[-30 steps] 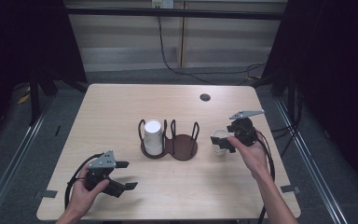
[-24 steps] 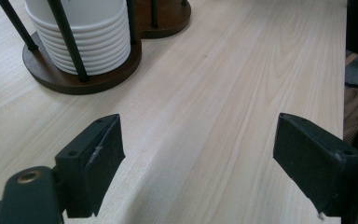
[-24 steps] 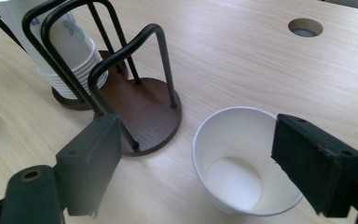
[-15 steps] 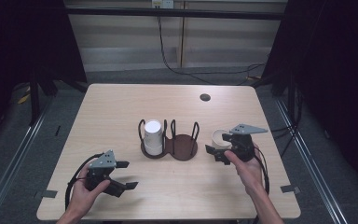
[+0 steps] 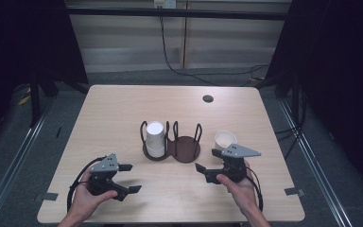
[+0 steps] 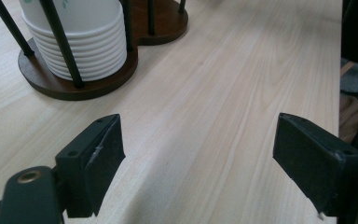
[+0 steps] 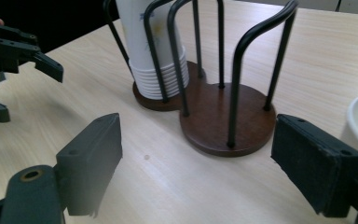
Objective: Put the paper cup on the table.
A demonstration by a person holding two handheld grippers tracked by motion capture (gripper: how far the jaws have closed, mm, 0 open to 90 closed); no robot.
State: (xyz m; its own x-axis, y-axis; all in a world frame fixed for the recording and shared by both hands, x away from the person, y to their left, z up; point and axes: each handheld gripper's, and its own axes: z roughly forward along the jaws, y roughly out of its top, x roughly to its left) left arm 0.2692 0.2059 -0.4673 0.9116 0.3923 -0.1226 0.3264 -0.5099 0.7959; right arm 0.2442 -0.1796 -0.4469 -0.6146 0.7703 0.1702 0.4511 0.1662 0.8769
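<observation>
While right gripper (image 5: 208, 166) fingers stand released | paper cup (image 5: 225, 139) just beside, untouched | left gripper (image 5: 127, 178) released

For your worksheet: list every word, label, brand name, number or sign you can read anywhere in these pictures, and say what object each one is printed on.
No readable text: there are no words, numbers or brand names to quote.
Stack of white paper cups in the wire cup holder: small green and yellow printed marks, a pattern, not letters.
Single white cup: plain.
Table: bare wood grain, no label.
Wall fixture: too small and blurred to read.
</observation>
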